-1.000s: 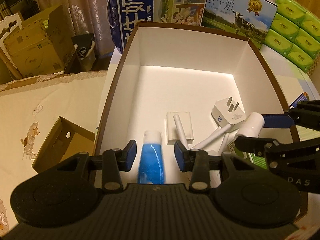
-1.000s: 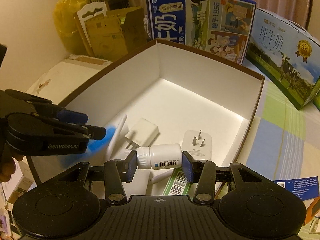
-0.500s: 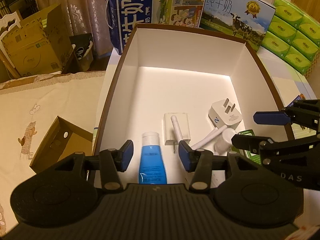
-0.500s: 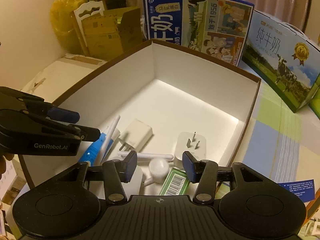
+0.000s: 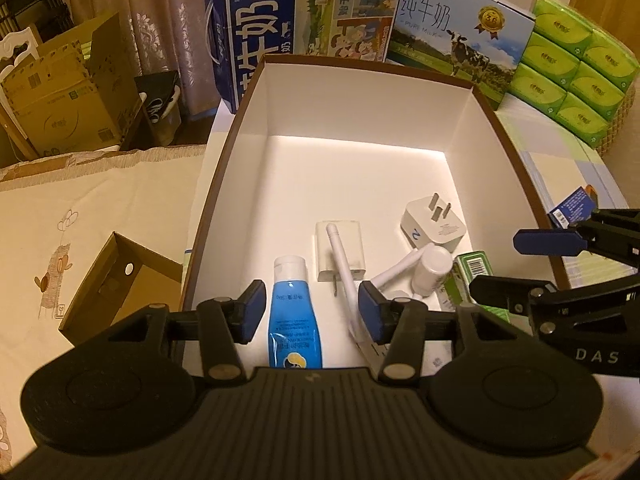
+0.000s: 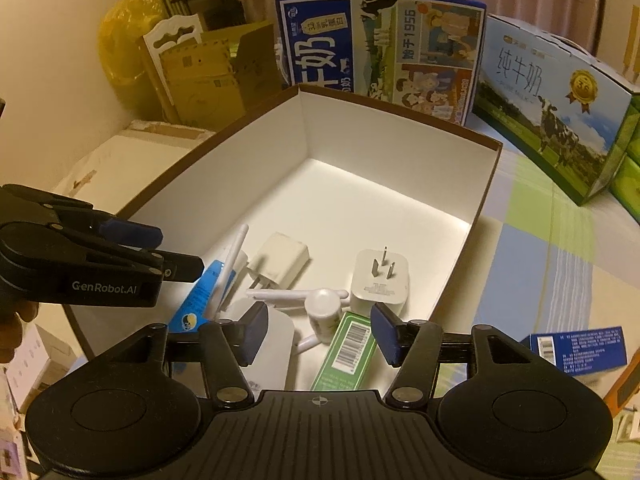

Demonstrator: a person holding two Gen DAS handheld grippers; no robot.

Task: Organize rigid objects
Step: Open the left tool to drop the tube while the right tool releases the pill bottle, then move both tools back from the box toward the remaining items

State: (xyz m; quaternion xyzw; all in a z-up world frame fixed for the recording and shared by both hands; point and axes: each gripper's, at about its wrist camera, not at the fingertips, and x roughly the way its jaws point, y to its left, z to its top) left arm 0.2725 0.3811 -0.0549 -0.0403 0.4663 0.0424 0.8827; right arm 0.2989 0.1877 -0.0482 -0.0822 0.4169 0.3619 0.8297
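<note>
Both grippers empty over near end of white box (image 5: 256,112). Left gripper (image 5: 310,312) jaws just widened, blue tube (image 5: 295,316) lying below, long axis near-to-far. Right gripper (image 6: 318,334) jaws just widened; white bottle (image 6: 323,308) below, near green carton (image 6: 348,350). Next pick: blue packet (image 6: 580,348) outside box, right, nearer right gripper.

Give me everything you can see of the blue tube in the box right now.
The blue tube is a soft-looking squeeze tube with a white flip cap and a printed blue body carrying a round logo near its crimped end. It lies flat on the box floor, cap toward the far wall, near the left wall. A white stick's end overlaps it. No gripper touches it.
</note>
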